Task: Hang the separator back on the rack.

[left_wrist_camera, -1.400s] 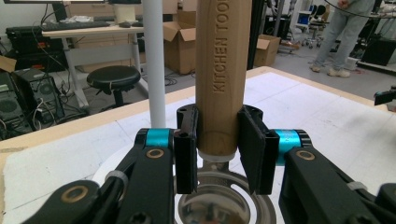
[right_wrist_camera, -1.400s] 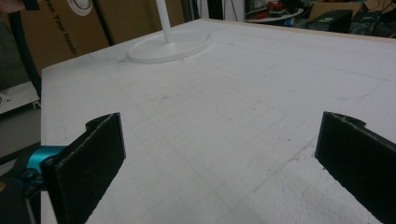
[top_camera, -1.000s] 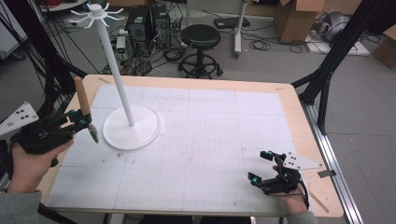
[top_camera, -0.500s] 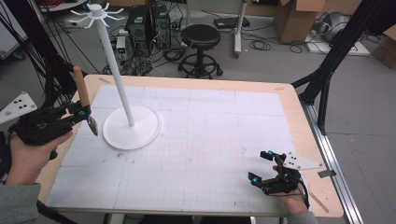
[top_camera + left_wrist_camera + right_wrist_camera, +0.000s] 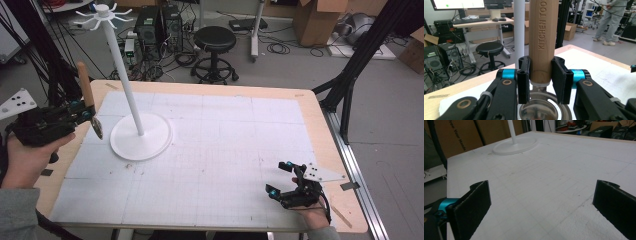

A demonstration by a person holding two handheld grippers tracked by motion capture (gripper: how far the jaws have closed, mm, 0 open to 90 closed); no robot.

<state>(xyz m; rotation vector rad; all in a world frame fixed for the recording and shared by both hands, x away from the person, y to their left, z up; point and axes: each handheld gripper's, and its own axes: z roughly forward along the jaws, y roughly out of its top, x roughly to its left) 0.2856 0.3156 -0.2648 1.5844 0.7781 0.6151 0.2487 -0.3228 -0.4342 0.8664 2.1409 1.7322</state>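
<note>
utensil clamped in left gripper beside rack; right gripper idle

utensil [image 5: 88, 97] sat in the left gripper [image 5: 82, 114] at the left edge of the table [image 5: 320, 125], held off the surface. its wooden handle [image 5: 542, 37] pointed up and slightly back, and its metal head [image 5: 97, 129] hung below the jaws, tilted toward the white mat [image 5: 225, 150]. in the left gripper view the two black jaws were closed against the lower end of the handle, one on each side, just above the metal ferrule; the handle carried the stamped words "kitchen tool". the round metal head [image 5: 544, 110] appeared directly beneath the jaws. the exact type of utensil could not be determined.

white rack [image 5: 122, 75] stood just beside the utensil, on the mat's left half. it consisted of a round base [image 5: 150, 137], a tall thin pole and a ring of hooks [image 5: 100, 15] at the top. the utensil was apart from the base and pole; its head hung near the base rim on the left side. the hooks were well above the handle's tip.

right gripper [image 5: 285, 185] rested low near the front right corner of the table, in the person's right hand [image 5: 314, 215]. its jaws stood wide apart with nothing between them. in the right gripper view the bare mat lay between the two jaws, with the rack base [image 5: 515, 145] well away.
</note>
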